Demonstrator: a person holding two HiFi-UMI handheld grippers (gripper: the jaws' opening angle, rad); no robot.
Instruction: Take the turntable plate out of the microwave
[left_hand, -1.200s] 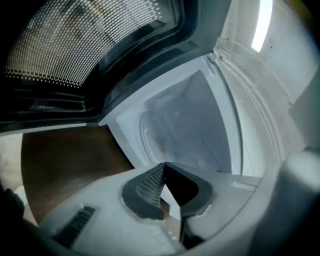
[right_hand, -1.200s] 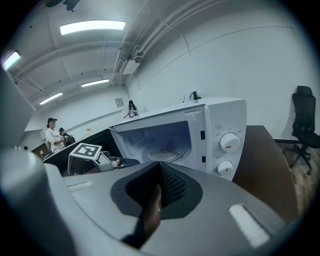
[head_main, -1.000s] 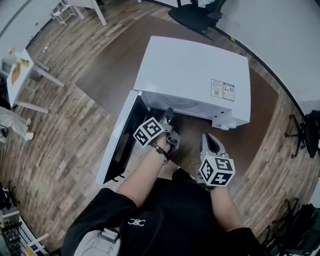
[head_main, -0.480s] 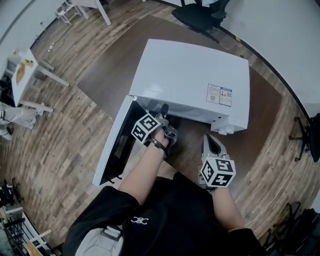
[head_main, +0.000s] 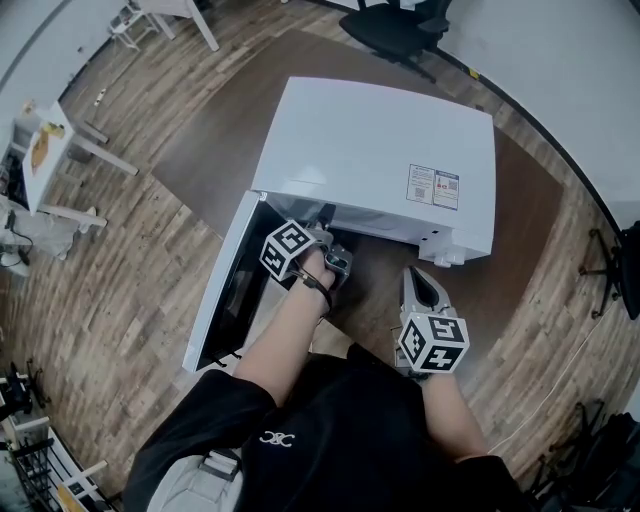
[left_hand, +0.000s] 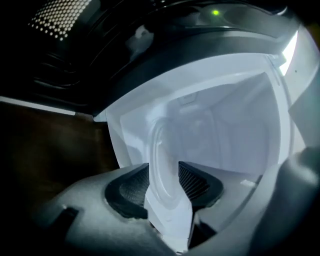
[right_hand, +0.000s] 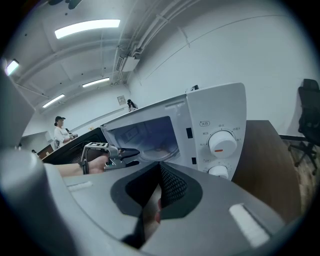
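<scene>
The white microwave (head_main: 380, 150) stands on a dark brown table (head_main: 215, 130) with its door (head_main: 225, 290) swung open to the left. My left gripper (head_main: 326, 220) is at the mouth of the cavity. In the left gripper view its jaws (left_hand: 164, 172) are opening. The clear glass turntable plate (left_hand: 161, 145) shows in the gap between the dark pads (left_hand: 131, 187), and neither pad presses on it. My right gripper (head_main: 420, 285) hangs in front of the control panel, its pads together on nothing (right_hand: 159, 175). The right gripper view shows the left gripper (right_hand: 112, 155) beside the cavity and the knobs (right_hand: 222, 142).
The open door juts toward me at the left. The table's front edge lies just below my hands. A black office chair (head_main: 400, 30) stands behind the table and a small white table (head_main: 45, 140) at the far left. A person (right_hand: 61, 131) stands far off.
My left gripper has slid a little deeper toward the cavity mouth. The right gripper has kept still.
</scene>
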